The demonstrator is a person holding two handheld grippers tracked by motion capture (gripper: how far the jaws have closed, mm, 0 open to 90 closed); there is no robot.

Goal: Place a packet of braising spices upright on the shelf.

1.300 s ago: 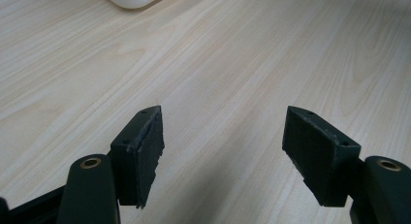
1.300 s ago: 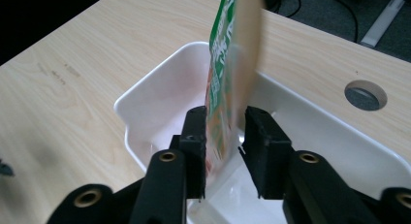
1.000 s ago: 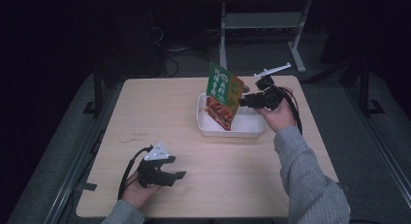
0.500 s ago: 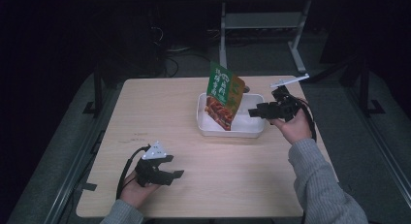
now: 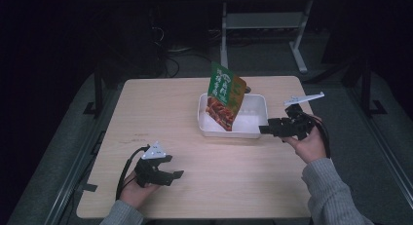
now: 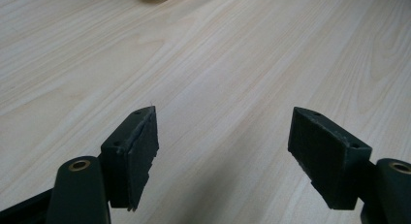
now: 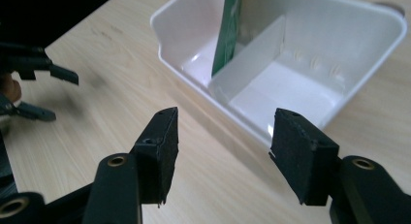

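Both jaws spread, empty; green pouch [image 5: 225,96] upright in white bin [image 5: 254,130].

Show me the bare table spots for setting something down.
Free: the wide stretch between the white tray and the left tool, plus the far-left table area. Crowded: the tray's right end, where the right tool sits.

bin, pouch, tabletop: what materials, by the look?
Bin: likely moulded plastic, glossy white, with glare on its walls. Pouch: probably printed film, green with a food photo, standing tilted in the bin. Tabletop: pale wood grain, matte, possibly laminate.
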